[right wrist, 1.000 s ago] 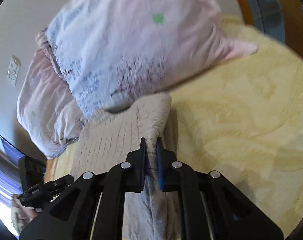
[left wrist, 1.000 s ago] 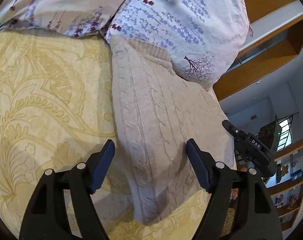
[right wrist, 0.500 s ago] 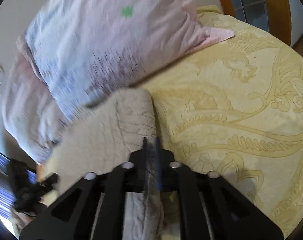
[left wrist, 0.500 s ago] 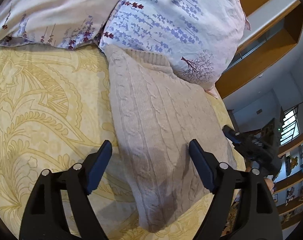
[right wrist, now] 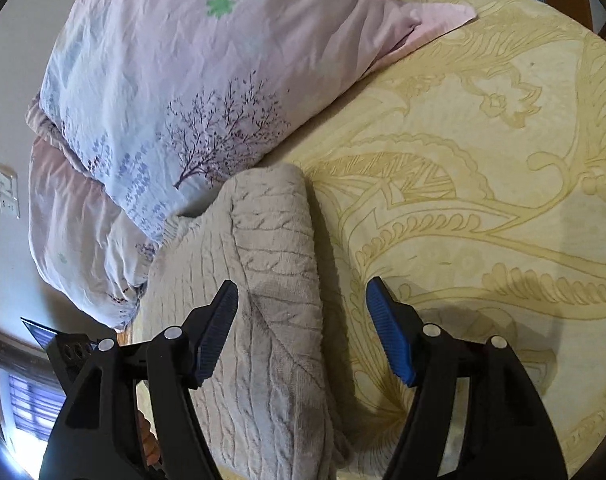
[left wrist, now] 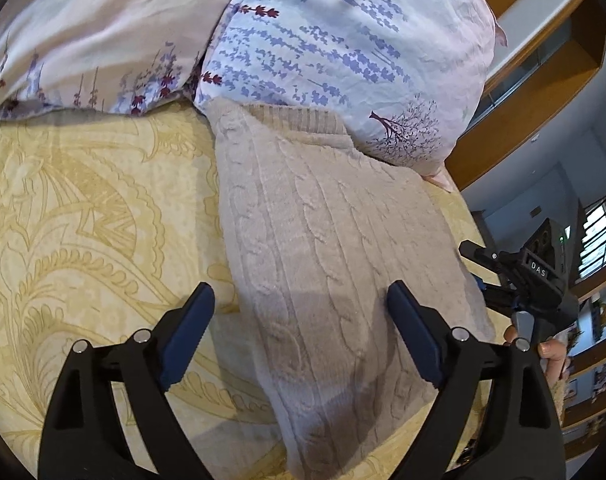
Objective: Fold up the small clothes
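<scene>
The right gripper (right wrist: 301,332) is spreading its jaws apart, and its blue pads (right wrist: 219,332) are pressing on nothing: the folded edge of the beige cable-knit sweater (right wrist: 275,280) is lying loose between them, released onto the bed. That looks like a fold being set down, with the doubled side panel resting on the garment's body so it keeps its crease. The left gripper (left wrist: 301,336) is also widening its jaws, hovering over the near part of the sweater (left wrist: 323,248) with one pad to the left over the bedspread and the other over the knit; nothing is clamped there either.

The sweater is lying lengthwise on the yellow patterned bedspread (left wrist: 83,208), its ribbed far end tucked against the floral pillow (left wrist: 343,48), so the pillow is acting as a stop. It is already narrowed into a long strip, which suggests a lengthwise fold is done and a crosswise one remains.

Both grippers are angling downward toward the bed. In the left view, the right tool is showing at the sweater's right side, with the person's fingers (left wrist: 551,350) wrapped on its handle.
</scene>
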Demonstrator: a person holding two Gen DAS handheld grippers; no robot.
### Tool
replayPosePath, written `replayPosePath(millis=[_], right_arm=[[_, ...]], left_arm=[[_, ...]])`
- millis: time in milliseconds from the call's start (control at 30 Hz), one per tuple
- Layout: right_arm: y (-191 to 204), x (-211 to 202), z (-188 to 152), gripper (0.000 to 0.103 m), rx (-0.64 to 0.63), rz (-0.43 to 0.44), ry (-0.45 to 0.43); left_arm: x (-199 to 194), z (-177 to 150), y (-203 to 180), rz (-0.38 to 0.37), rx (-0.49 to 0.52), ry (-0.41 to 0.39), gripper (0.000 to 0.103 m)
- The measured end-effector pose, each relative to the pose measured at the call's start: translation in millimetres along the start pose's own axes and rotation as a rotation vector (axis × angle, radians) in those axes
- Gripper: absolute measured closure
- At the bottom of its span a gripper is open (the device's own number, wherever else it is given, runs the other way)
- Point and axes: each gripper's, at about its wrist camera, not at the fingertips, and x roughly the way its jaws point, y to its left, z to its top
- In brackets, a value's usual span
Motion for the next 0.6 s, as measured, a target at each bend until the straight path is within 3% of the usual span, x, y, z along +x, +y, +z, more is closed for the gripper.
replayPosePath(millis=[367,600], right_arm=[[7.0,14.4,-2.4,0.035,-0.057,0.051,0.057],[12.5,24.0,-6.2,0.038,-0.089,0.132,0.107]], left_arm=[[15.9,5.3,-5.3,-0.01,0.01,0.02,0.014],[28.7,9.3,-0.1,-0.083,-0.04,0.045,0.013]])
